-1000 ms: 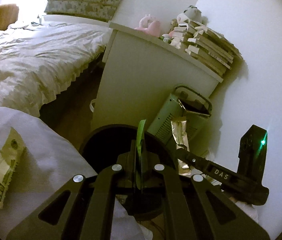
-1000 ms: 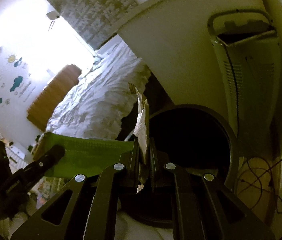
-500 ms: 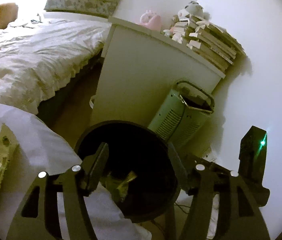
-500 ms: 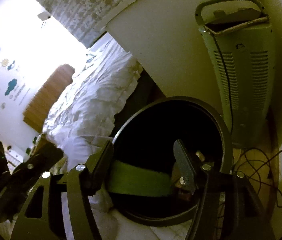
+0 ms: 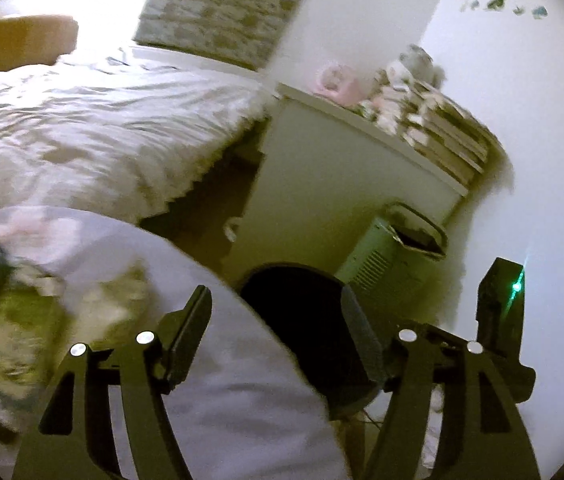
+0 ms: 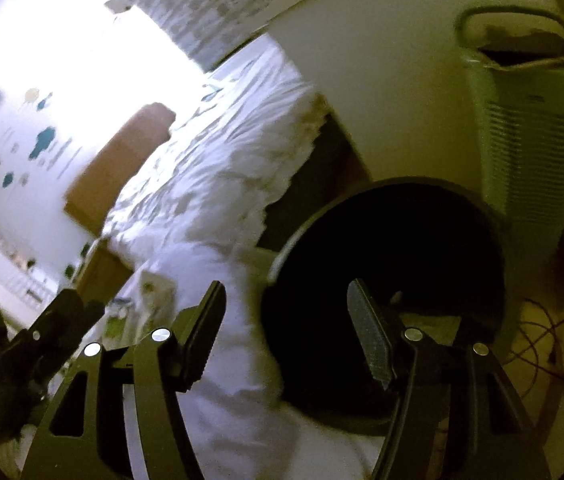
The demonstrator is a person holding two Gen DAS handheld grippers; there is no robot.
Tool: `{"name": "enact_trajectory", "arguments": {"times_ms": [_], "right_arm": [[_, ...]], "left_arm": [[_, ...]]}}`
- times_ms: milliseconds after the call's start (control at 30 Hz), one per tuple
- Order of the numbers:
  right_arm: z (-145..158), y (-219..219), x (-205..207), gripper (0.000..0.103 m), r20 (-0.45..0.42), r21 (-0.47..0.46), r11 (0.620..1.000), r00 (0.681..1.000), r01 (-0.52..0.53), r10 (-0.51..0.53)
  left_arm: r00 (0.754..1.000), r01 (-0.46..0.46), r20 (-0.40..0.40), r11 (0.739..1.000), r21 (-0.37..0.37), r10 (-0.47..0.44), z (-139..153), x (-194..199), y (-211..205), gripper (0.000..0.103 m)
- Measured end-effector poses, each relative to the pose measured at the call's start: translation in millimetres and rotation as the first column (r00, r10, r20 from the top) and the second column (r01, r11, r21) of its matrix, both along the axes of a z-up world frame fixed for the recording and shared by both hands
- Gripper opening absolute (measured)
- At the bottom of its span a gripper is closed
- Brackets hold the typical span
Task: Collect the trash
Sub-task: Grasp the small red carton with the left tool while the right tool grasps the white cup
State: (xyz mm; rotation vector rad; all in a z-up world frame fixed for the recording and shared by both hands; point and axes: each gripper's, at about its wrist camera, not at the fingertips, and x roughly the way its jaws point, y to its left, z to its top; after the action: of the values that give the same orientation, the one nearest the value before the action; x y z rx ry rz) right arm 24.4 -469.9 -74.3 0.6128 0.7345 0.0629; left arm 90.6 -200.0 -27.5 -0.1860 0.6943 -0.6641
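A round black trash bin [image 5: 302,300] stands on the floor beside a white-covered round table; it also shows in the right wrist view [image 6: 402,264]. Its inside is dark and its contents are not visible. My left gripper [image 5: 278,312] is open and empty, over the table's edge and the bin's left rim. My right gripper [image 6: 286,304] is open and empty above the bin's left rim. Blurred green and white wrappers [image 5: 22,320] lie on the table at the left. Wrappers [image 6: 134,312] also show on the table in the right wrist view.
A white cabinet [image 5: 342,184] with stacked books [image 5: 442,136] and pink toys stands behind the bin. A pale green heater [image 5: 394,256] stands at the wall, also in the right wrist view [image 6: 530,152]. A bed [image 5: 102,132] lies left. Cables [image 6: 550,344] trail on the floor.
Both grippers opened and dropped their wrappers into the bin: green from the left, silvery from the right. Both have since swung left toward the table.
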Motion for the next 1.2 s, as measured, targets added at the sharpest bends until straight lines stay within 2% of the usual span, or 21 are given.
{"name": "enact_trajectory", "arguments": {"times_ms": [100,133,233,367,500,633,800,967,1033,1133,1200], "right_arm": [[7.8,36.9,12.3,0.064,-0.004,-0.016,0.997,0.997,-0.081,0.081],[9.7,49.1,15.9,0.064,-0.005,-0.021,0.994,0.994,-0.109,0.109],[16.6,90.7,27.6,0.064,-0.006,-0.042,0.978,0.979,-0.202,0.202],[27.0,152.8,43.8,0.064,-0.009,-0.058,0.944,0.945,-0.326,0.326],[42.8,209.4,60.6,0.064,0.004,-0.063,0.902,0.904,-0.427,0.429],[57.4,274.3,87.4,0.064,0.018,-0.082,0.845,0.847,-0.528,0.531],[53.1,344.6,118.5,0.064,-0.029,-0.125,0.781,0.789,-0.612,0.614],[32.3,394.7,147.8,0.064,-0.106,-0.155,0.741,0.757,-0.653,0.645],[22.0,407.1,156.4,0.057,-0.141,-0.178,0.728,0.749,-0.662,0.647],[8.4,417.2,161.6,0.04,-0.173,-0.185,0.711,0.735,-0.679,0.656],[6.1,414.6,161.7,0.037,-0.162,-0.184,0.717,0.74,-0.672,0.652]], "left_arm": [[0.997,-0.083,0.011,0.997,0.002,0.083,1.9,1.0,41.0,0.068],[0.993,-0.122,0.014,0.993,0.008,0.121,1.3,1.9,57.6,0.072],[0.97,-0.243,0.004,0.97,0.01,0.243,-2.9,5.9,111.0,0.075],[0.919,-0.392,-0.053,0.92,-0.019,0.39,-14.7,15.5,184.1,0.075],[0.867,-0.491,-0.113,0.871,-0.026,0.486,-30.0,24.0,245.7,0.074],[0.843,-0.523,-0.15,0.852,-0.007,0.517,-43.6,26.9,273.8,0.074],[0.849,-0.51,-0.162,0.86,0.003,0.504,-54.5,22.2,288.5,0.075],[0.861,-0.483,-0.181,0.876,0.007,0.476,-62.2,21.0,299.3,0.075],[0.866,-0.468,-0.193,0.884,0.006,0.46,-65.3,23.4,300.5,0.075],[0.872,-0.452,-0.214,0.892,-0.003,0.441,-69.8,29.5,302.7,0.075],[0.872,-0.446,-0.24,0.895,-0.028,0.427,-72.6,33.7,306.9,0.075]]}}
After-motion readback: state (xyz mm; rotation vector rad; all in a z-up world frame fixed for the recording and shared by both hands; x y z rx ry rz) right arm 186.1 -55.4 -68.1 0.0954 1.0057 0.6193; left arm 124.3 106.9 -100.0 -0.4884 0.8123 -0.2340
